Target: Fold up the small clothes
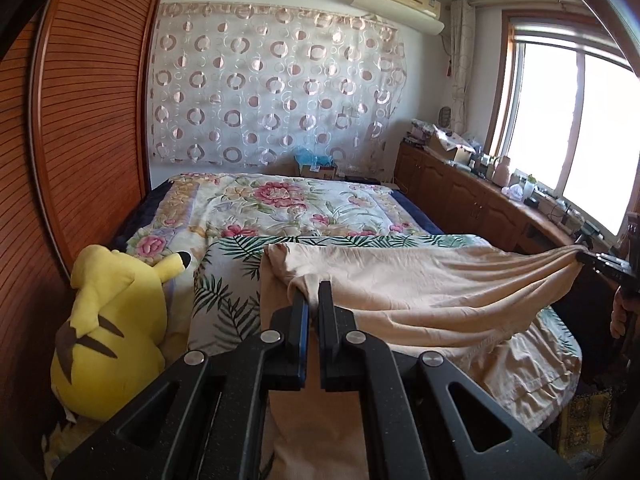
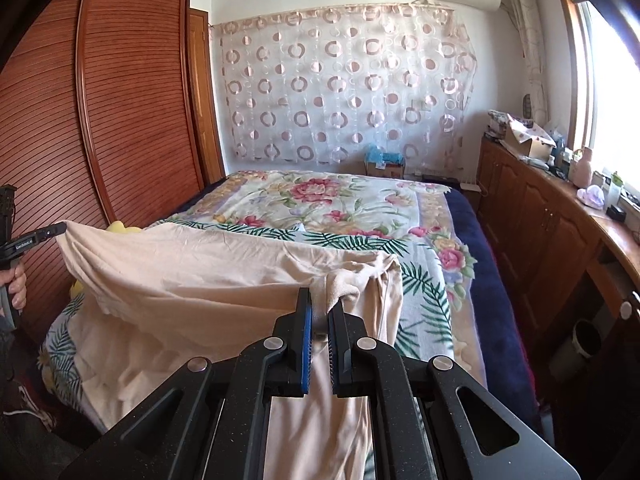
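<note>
A beige garment (image 1: pixel 420 280) is stretched between both grippers above the near end of the bed. My left gripper (image 1: pixel 314 290) is shut on one corner of it; cloth hangs down under the jaws. My right gripper (image 2: pixel 320 300) is shut on the other corner of the beige garment (image 2: pixel 192 268), with a fold bunched between the fingers. The right gripper also shows at the right edge of the left wrist view (image 1: pixel 580 257), and the left gripper at the left edge of the right wrist view (image 2: pixel 60 227). The garment's lower part drapes over the bed's edge.
The bed (image 1: pixel 280 204) has a floral cover and a palm-leaf sheet (image 2: pixel 416 280). A yellow plush toy (image 1: pixel 116 320) sits at its left by a wooden wardrobe (image 2: pixel 120 100). Wooden cabinets (image 2: pixel 560 216) with clutter run along the right under a window.
</note>
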### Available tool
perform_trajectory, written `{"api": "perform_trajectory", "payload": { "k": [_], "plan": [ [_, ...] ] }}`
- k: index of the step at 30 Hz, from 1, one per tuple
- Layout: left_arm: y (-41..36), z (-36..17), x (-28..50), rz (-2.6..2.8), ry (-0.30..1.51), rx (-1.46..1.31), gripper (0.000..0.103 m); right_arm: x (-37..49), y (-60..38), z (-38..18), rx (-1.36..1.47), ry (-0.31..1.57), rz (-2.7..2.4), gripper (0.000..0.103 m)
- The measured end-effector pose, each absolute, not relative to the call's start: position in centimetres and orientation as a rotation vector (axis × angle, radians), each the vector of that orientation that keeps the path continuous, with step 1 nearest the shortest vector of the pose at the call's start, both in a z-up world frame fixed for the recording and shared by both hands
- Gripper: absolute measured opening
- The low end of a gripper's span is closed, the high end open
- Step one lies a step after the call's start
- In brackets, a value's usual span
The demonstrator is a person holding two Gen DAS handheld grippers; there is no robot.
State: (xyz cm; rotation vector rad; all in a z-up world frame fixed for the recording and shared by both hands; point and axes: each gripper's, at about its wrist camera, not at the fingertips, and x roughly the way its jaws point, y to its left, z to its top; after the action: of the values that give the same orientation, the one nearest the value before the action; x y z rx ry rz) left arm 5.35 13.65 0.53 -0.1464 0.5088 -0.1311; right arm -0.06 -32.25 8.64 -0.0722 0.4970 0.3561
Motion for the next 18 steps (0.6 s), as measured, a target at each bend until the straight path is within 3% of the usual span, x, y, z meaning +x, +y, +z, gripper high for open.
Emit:
{"api": "perform_trajectory", "payload": {
  "k": [7,16,18],
  "plan": [
    [13.7,-1.2,2.1,-0.112,0.571,-0.122,0.004,-4.6,-32.8,8.1,-0.093,0.571,0.358,0.007],
    [13.7,-6.5,1.1,-0.093,0.725,-0.136,0.005,-3.7,-32.2,2.7,-0.104,0.727,0.335,0.007],
    [13.5,-7.1,1.1,-0.086,0.744,-0.127,0.007,-3.0,-31.8,2.5,-0.119,0.742,0.305,0.016]
  ]
}}
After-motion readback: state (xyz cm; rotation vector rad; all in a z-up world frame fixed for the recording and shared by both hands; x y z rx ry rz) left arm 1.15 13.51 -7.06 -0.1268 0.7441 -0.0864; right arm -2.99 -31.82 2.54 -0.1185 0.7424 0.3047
